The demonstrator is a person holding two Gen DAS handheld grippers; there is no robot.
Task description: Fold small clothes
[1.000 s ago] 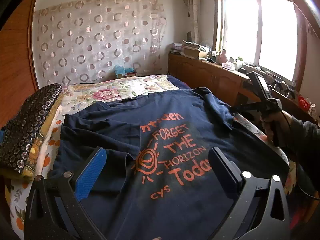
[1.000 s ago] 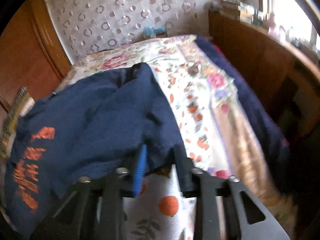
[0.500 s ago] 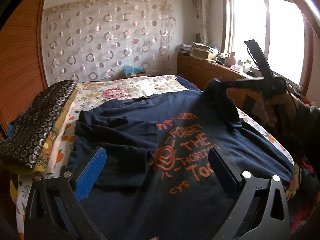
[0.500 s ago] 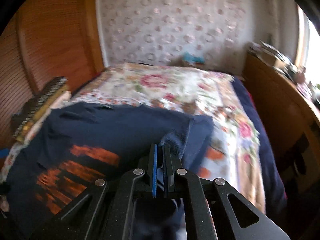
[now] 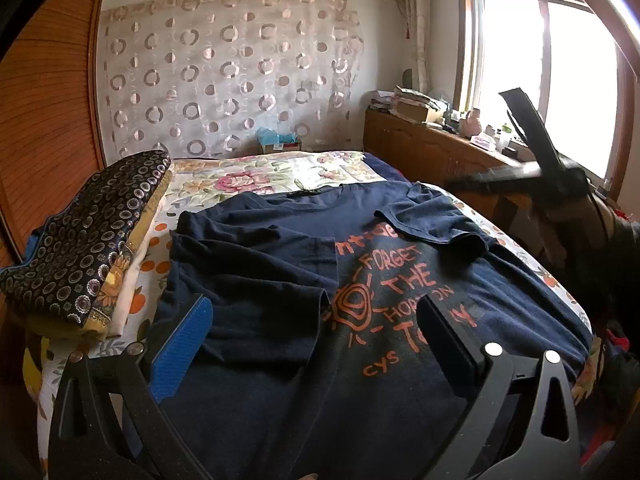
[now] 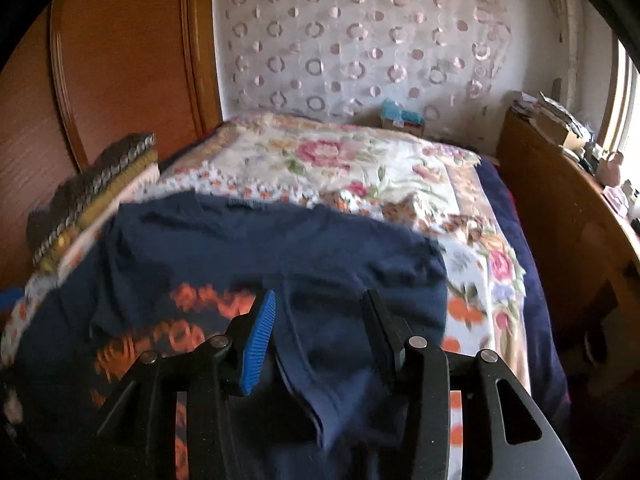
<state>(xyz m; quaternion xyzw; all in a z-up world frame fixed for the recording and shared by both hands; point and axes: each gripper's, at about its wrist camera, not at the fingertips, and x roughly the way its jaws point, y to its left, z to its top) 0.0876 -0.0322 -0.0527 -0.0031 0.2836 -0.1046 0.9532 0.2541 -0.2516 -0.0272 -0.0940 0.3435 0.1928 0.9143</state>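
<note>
Lying on the bed (image 5: 280, 168), print up, is the shirt (image 5: 400, 280); a folded pile (image 5: 80, 240) is sitting at its left edge. Left sleeve (image 5: 256, 280) is lying folded in over the chest. Left gripper (image 5: 316, 344) is hovering over the hem, fingers wide apart, nothing between them. Right sleeve (image 6: 340, 380) is lying folded in over the print. Right gripper (image 6: 316, 332) jaws have just been opening; the sleeve is lying below and between them, pads not pressing it.

Both wrist views look down along their fingers, close over the navy T-shirt (image 5: 400, 280), sharing the floral bed (image 6: 360, 168) and far curtain (image 5: 232, 80).
</note>
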